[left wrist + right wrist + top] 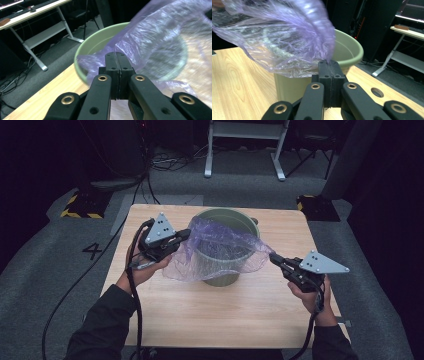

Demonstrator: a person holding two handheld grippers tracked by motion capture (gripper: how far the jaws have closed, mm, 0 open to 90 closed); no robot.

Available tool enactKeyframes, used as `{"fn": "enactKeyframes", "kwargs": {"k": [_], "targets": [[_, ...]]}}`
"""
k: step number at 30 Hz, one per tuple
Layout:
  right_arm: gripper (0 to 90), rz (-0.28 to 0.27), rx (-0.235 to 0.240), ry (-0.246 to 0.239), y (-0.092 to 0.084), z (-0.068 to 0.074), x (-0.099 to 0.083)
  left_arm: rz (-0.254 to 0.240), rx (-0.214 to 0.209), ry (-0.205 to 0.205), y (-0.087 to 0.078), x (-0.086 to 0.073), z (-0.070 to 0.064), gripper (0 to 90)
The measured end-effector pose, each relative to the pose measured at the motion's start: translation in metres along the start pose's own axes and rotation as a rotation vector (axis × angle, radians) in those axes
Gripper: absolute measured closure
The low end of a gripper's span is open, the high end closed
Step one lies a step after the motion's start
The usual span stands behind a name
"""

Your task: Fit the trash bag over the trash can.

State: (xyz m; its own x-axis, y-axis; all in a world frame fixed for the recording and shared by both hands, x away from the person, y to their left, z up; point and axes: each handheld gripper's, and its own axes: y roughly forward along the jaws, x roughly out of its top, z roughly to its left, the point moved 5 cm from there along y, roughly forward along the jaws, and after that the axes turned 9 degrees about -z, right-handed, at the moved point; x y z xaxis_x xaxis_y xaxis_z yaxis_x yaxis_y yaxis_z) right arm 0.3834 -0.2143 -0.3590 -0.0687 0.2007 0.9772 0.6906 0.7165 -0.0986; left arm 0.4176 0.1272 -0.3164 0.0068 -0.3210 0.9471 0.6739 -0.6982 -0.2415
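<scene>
- Right now my left hand-held gripper (187,234) is clamped on one edge of the purple bag (220,247), jaws pressed together with film between them, at the bin's left rim.
- My right hand-held gripper (273,257) is likewise closed on the opposite edge of the bag, just off the bin's right side, so the film stretches across between my two hands.
- That bag hangs over the mouth of the green bin (220,275), draped down its front and left wall; it is not yet seated around the rim.
- Risk one, as I judge it: the film is thin and pulled taut between two tight pinches, so pulling my hands further apart could tear it or slip it out of a jaw.
- Risk two: the bin stands free in the middle of the tabletop (225,315), and dragging the bag sideways against the rim could tip or slide it.
- Risk three: if only the near edge catches the rim, the far edge may fall inside rather than wrap over, leaving the bag bunched.
- As for contents, the left gripper view shows bare green inner wall (95,43) at the far side; the rest of the inside is veiled by film, so I cannot tell whether anything lies at the bottom.
- Inside the bag itself I see nothing but crinkled plastic.
</scene>
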Motion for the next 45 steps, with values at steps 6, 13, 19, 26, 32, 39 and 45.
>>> {"fn": "enactKeyframes", "kwargs": {"k": [6, 13, 19, 26, 32, 39, 45], "targets": [[90.0, 0.033, -0.050, -0.003, -0.001, -0.015, -0.007, 0.009, -0.010, -0.043, 0.001, -0.015, 0.014, 89.4], [90.0, 0.049, -0.115, -0.002, 0.007, -0.026, -0.009, 0.020, -0.020, -0.049, 0.011, -0.028, 0.010, 89.5], [65.4, 0.067, -0.156, 0.019, 0.016, -0.026, -0.012, 0.011, -0.035, -0.061, 0.018, -0.033, 0.006, 89.7], [40.3, 0.027, -0.152, -0.001, 0.004, -0.012, 0.000, -0.002, -0.043, -0.068, 0.015, -0.034, 0.004, 89.7], [35.0, 0.001, -0.150, -0.009, -0.012, -0.010, 0.001, -0.002, -0.050, -0.064, 0.014, -0.033, 0.002, 89.7], [32.5, -0.068, -0.112, -0.010, -0.029, -0.004, 0.004, 0.009, -0.053, -0.061, 0.016, -0.034, 0.001, 89.8], [35.3, -0.079, 0.007, -0.099, -0.015, 0.029, 0.016, 0.008, -0.054, -0.065, 0.018, -0.034, 0.001, 89.7]]}}
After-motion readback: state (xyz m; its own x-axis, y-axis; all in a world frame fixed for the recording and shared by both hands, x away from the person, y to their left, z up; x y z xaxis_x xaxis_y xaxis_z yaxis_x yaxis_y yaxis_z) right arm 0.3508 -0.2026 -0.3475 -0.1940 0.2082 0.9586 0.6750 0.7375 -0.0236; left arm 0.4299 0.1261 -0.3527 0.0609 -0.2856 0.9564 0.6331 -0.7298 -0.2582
